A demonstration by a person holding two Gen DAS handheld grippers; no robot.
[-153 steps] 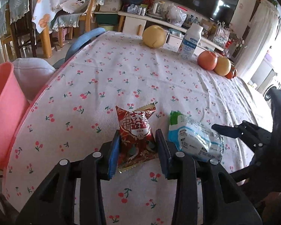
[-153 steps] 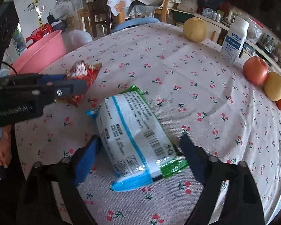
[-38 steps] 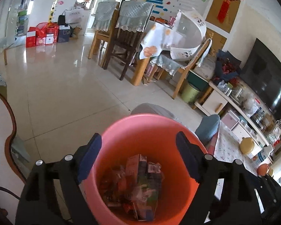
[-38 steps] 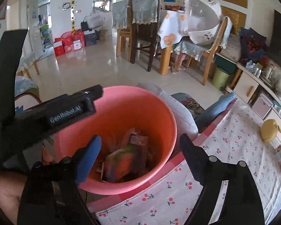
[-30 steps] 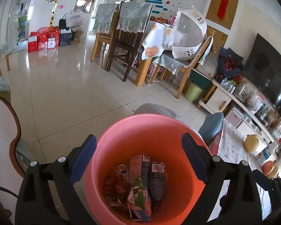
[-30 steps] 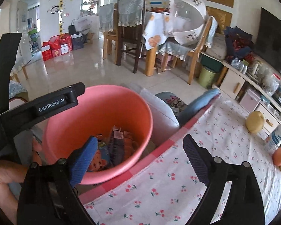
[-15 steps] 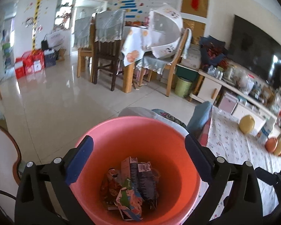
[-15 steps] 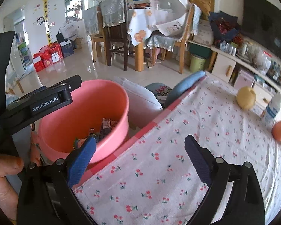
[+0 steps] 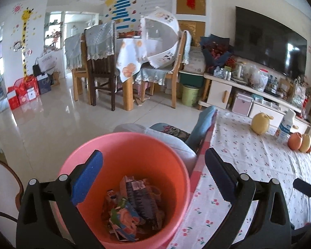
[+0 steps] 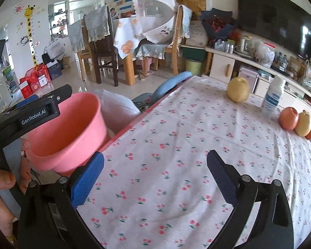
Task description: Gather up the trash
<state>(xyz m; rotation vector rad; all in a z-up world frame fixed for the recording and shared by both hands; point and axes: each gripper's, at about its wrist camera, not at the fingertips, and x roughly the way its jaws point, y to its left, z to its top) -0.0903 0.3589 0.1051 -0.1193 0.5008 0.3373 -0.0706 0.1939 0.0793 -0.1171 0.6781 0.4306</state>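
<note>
A pink bucket point(image 9: 124, 143) stands beside the table with several crumpled snack wrappers point(image 9: 132, 207) lying in its bottom. My left gripper point(image 9: 152, 153) hovers over the bucket, open, with nothing between its blue pads. In the right wrist view the bucket point(image 10: 72, 128) sits at the left, with the left gripper's finger point(image 10: 41, 112) across its rim. My right gripper point(image 10: 155, 154) hangs over the cherry-print tablecloth point(image 10: 176, 124); its jaws are opening and nothing is between them. No wrapper lies on the cloth that shows.
A yellow pear point(image 10: 238, 92), a white bottle point(image 10: 272, 99), an apple point(image 10: 288, 118) and another pear point(image 10: 303, 123) stand along the table's far side. A blue chair back point(image 10: 172, 83) and a grey cushion point(image 10: 118, 105) sit by the bucket. A person's hand point(image 10: 2, 184) holds the left gripper.
Both grippers swung right, away from the bucket toward the table. In the right wrist view the bucket slid to the left edge and the cloth now fills the frame. Both jaws spread a little wider.
</note>
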